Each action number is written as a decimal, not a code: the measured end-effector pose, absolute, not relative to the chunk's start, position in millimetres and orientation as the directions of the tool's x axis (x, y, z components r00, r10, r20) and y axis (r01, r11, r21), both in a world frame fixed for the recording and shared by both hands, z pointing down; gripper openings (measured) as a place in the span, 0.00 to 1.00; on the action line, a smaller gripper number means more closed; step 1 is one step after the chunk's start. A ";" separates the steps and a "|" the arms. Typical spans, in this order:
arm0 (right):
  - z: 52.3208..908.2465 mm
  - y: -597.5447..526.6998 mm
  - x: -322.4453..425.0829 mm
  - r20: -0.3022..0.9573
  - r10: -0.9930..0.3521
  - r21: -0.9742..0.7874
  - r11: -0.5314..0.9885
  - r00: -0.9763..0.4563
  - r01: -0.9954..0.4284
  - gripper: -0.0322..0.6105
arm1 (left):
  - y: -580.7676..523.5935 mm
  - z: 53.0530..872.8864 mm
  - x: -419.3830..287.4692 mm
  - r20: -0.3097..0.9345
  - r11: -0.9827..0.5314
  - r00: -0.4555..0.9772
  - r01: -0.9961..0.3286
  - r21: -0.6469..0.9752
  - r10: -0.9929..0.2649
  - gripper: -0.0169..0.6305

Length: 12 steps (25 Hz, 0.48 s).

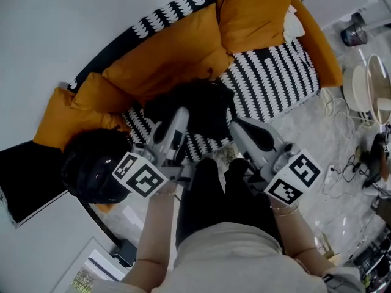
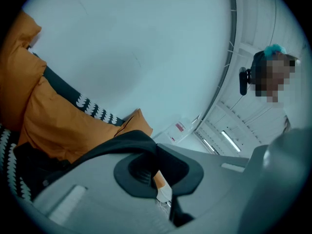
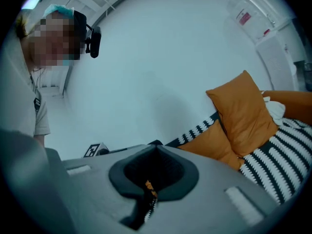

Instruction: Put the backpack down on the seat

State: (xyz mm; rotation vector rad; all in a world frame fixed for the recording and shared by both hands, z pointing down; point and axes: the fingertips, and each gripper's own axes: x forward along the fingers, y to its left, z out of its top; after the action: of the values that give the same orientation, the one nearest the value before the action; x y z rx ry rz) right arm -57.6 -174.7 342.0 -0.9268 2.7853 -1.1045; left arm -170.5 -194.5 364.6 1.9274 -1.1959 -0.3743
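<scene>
The black fabric backpack [image 1: 201, 105] lies on the sofa seat, on the black-and-white patterned throw [image 1: 278, 78], in front of the orange back cushions [image 1: 171, 54]. The left gripper [image 1: 181, 115] reaches its near edge. Its jaws are pressed together and, as far as the left gripper view shows, pinch a thin black strap [image 2: 97, 147] of the backpack. The right gripper [image 1: 236, 126] hangs just beside the backpack, jaws together with nothing between them.
</scene>
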 end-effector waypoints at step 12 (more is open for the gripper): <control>402.6 -205.4 -34.0 0.261 -0.588 -0.665 0.465 -0.766 -0.584 0.05 | -225.6 438.2 -142.5 0.223 -0.145 0.554 -0.543 0.827 -0.802 0.04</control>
State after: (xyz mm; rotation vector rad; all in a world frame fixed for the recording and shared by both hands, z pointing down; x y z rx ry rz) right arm -34.0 -205.4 402.6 -1.0740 2.6851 -1.2152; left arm -142.5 -225.6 438.2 1.8222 -1.1069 -0.3359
